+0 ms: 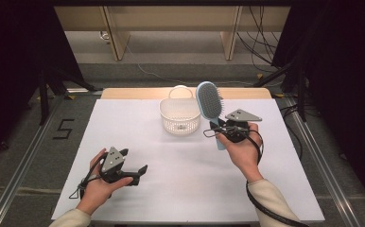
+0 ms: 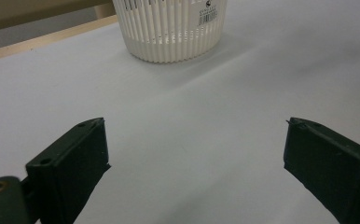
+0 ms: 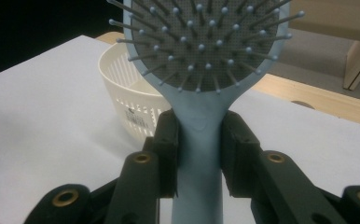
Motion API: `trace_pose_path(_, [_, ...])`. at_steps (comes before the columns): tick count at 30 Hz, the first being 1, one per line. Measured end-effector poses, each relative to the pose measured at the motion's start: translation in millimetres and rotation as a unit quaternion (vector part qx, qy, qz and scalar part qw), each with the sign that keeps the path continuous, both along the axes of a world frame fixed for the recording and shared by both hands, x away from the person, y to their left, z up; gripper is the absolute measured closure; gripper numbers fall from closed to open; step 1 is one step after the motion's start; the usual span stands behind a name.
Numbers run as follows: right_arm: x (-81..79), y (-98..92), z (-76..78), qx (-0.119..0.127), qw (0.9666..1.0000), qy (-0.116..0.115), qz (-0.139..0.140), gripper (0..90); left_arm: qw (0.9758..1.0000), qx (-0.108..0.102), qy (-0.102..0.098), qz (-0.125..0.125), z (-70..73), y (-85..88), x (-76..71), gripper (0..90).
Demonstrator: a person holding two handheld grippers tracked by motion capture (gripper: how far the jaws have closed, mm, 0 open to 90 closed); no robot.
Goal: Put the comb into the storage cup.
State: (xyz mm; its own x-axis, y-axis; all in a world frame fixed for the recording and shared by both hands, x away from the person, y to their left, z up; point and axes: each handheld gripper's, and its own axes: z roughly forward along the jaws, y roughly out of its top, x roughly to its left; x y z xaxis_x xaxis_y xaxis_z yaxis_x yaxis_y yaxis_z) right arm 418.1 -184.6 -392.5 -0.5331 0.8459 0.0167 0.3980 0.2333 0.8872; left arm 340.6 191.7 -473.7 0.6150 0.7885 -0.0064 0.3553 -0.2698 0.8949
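**Mara:** While the right gripper (image 3: 199, 154) was clamped on the neck of the hairbrush (image 1: 209, 101), where was that brush relative to the basket (image 1: 179, 124)?

**Jon:** Just beside the basket, off its right side in the high view, and raised off the table (image 1: 180, 189). The pale blue handle ran down through the jaws and the bristled head stood above them, about level with the basket's rim or a little over it. From the right gripper view the pads pressed on both sides of the handle, just below the head.

**Mara:** And the left gripper (image 1: 135, 174)?

**Jon:** Well apart from the basket, toward the person's side and to its left. Its jaws stood wide apart with nothing between them, resting low over the white cover.

**Mara:** So how far along was it?

**Jon:** I'd judge the pick-up was done: the brush was lifted and firmly held. The drop was not. The brush was not yet over the basket's mouth, and I saw nothing lying inside the basket, though part of its floor was hidden. What remained, I'd say, was carrying the head across the rim, lowering it in and letting go.
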Motion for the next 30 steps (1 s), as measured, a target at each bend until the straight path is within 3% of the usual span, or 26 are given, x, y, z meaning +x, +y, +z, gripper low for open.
trace_pose_path(30, [7.4, 9.2, 7.4, 0.011, 0.9999, -0.013, -0.001, 70.7, 1.0, 0.0, 0.0, -0.002, 0.2, -1.1, 0.1, 6.0])
